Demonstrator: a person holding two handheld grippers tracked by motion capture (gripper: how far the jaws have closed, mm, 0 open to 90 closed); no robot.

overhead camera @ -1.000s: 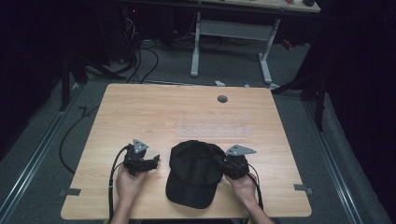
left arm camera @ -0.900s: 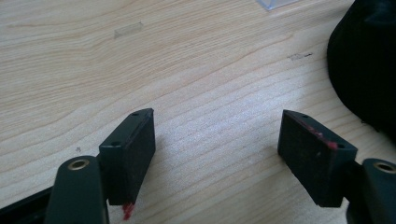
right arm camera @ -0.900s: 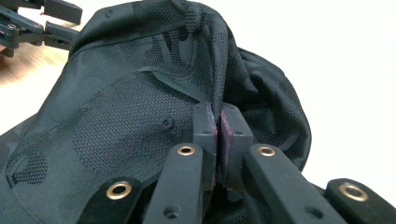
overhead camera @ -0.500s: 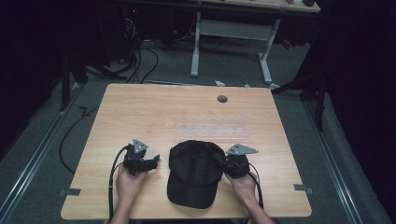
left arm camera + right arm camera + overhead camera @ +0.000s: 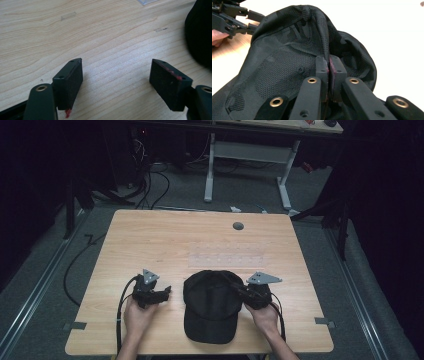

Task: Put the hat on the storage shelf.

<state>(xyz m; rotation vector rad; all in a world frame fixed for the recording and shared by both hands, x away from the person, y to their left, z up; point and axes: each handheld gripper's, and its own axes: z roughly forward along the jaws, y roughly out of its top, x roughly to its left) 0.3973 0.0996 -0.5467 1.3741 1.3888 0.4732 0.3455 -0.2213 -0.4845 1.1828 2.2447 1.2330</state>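
A black baseball cap lies on the wooden table near its front edge, brim toward the person. My right gripper is shut on a fold of the cap's fabric at its right side; in the right gripper view the jaws pinch a raised ridge of the black mesh cap. My left gripper rests just left of the cap, apart from it. Its jaws stand open over bare wood, with the cap's edge off to the right. The left gripper also shows beyond the cap.
A clear plastic sheet lies flat on the table behind the cap, and a grey round cap sits near the far edge. Cables trail on the floor behind, next to another table's white legs.
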